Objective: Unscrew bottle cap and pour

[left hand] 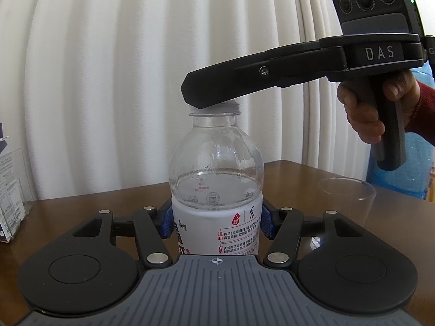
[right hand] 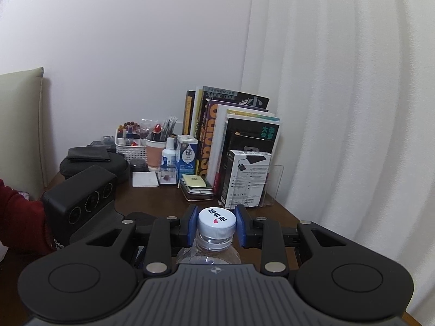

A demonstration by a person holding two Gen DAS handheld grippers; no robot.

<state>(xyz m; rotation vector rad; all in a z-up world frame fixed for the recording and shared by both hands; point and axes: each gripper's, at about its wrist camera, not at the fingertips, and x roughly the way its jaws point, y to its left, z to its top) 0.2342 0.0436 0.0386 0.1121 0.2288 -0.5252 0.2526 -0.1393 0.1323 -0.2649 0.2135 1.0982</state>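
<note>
A clear plastic water bottle (left hand: pixel 216 179) with a white label stands upright on the brown table (left hand: pixel 81 212). My left gripper (left hand: pixel 216 224) is shut on the bottle's labelled body, blue pads on both sides. My right gripper (right hand: pixel 216 225) is shut on the bottle's white cap (right hand: pixel 216 222), blue pads pressing its sides; in the left wrist view this right gripper (left hand: pixel 206 100) comes in from the right and covers the cap. The neck of the bottle (right hand: pixel 212 244) shows below the cap. An empty clear glass (left hand: pixel 346 198) stands on the table to the bottle's right.
White curtains hang behind the table. At the table's far side stand a row of books (right hand: pixel 231 138), a white box (right hand: pixel 244 179), a small white basket (right hand: pixel 129 144), a cup of pens (right hand: pixel 156 152), small bottles and a black pouch (right hand: pixel 92 160). A blue bag (left hand: pixel 407 168) sits beyond the glass.
</note>
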